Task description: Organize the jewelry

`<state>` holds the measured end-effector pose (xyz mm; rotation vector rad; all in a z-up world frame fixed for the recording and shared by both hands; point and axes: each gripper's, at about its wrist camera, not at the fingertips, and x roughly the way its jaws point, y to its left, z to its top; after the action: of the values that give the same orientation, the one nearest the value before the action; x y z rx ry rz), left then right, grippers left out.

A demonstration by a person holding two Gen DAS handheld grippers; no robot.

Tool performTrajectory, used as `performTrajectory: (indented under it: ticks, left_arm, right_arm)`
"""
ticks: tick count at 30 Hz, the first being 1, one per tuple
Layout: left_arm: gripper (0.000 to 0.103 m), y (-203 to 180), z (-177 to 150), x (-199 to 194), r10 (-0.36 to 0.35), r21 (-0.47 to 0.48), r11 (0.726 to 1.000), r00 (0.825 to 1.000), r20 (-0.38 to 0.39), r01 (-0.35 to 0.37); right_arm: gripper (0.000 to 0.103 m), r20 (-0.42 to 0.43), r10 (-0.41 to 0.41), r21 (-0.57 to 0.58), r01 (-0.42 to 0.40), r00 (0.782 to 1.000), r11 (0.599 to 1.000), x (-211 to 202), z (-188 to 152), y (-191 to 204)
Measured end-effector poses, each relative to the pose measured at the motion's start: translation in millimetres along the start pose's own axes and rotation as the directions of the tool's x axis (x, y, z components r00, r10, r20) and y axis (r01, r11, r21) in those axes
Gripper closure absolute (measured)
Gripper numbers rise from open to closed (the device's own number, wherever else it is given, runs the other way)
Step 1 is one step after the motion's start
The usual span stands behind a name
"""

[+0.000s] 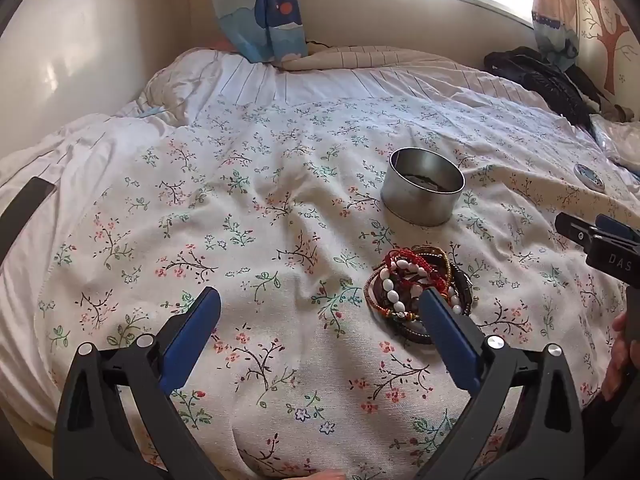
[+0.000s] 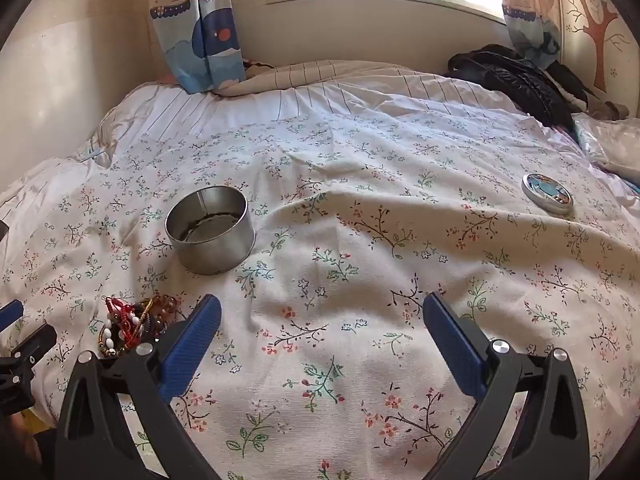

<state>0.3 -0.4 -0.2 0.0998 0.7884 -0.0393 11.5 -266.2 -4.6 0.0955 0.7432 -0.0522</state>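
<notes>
Right now I see both claws released, their blue pads spread wide and gripping nothing. My left claw (image 1: 320,306) hovers over the floral bedspread (image 1: 248,216), its right pad just in front of the tangled pile of beaded bracelets (image 1: 416,292) in red, white, gold and brown. Beyond the pile stands the round open silver metal tin (image 1: 422,192); something dark lies on its bottom, though I cannot tell what. My right claw (image 2: 322,312) hangs over bare bedspread, the tin's round lid with a blue picture (image 2: 547,194) lying well apart to its right.
</notes>
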Motion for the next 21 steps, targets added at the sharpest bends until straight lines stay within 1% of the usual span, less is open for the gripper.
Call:
performTrajectory:
  ticks: [2, 3, 6, 7, 9, 10, 21]
  left_arm:
    - [0.007, -2, 1, 1, 0.005, 0.008, 1.000, 1.000, -0.006, -0.004]
    - [0.007, -3, 1, 2, 0.007, 0.014, 1.000, 1.000, -0.009, -0.007]
    - [0.007, -9, 4, 5, 0.018, 0.038, 0.999, 1.000, -0.018, -0.017]
    - [0.007, -10, 1, -1, 0.013, 0.012, 1.000, 1.000, 0.015, -0.014]
    - [0.007, -14, 1, -1, 0.016, 0.019, 1.000, 1.000, 0.017, -0.016]
    - [0.007, -8, 1, -2, 0.005, 0.008, 1.000, 1.000, 0.025, -0.006]
    - [0.007, -6, 1, -4, 0.011, 0.003, 1.000, 1.000, 0.020, -0.011]
  right_arm:
    - [0.006, 0.005, 0.003, -0.027, -0.002, 1.000, 1.000, -4, 2, 2]
    - [0.006, -0.009, -0.017, -0.031, 0.016, 1.000, 0.999, 1, 1, 4]
    - [0.006, -0.004, -0.016, -0.042, 0.016, 1.000, 0.999, 1, 0, 3]
    - [0.006, -0.004, -0.022, -0.052, 0.022, 1.000, 0.998, 2, 0, 6]
    - [0.006, -0.003, -0.028, -0.062, 0.027, 1.000, 0.998, 0, 1, 8]
    - [0.006, -0.004, -0.033, -0.065, 0.033, 0.999, 0.997, 0, 2, 10]
    - [0.006, 0.023, -0.052, -0.096, 0.054, 0.998, 0.994, -5, 2, 16]
